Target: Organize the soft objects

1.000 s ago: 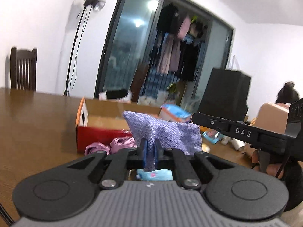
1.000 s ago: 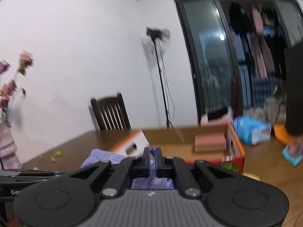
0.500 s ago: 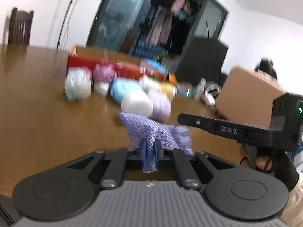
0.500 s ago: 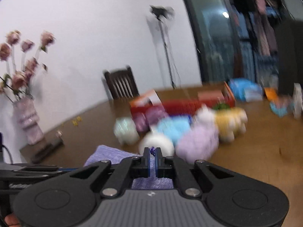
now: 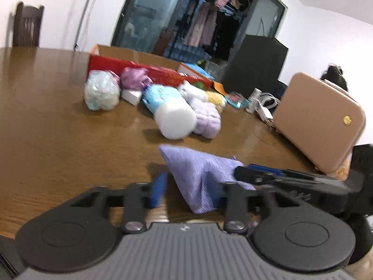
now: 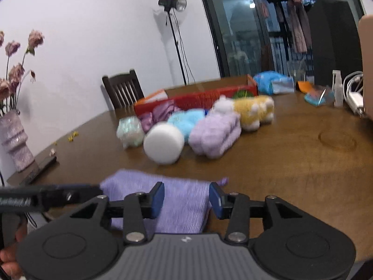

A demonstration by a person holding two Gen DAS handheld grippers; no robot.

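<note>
Purple cloth lies on the wooden surface between both grippers; left gripper and right gripper are opening, pads clear of the fabric.

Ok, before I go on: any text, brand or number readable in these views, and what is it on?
No text reads cleanly.
Left tool, side: white lettering, too blurred to read.
Right tool, side: white marks, too blurred to read.
Red box, front: print, too blurred to read.
Blue packet: print too small and blurred to read.
Both tools' jaws are opening, with the purple cloth between them.
</note>
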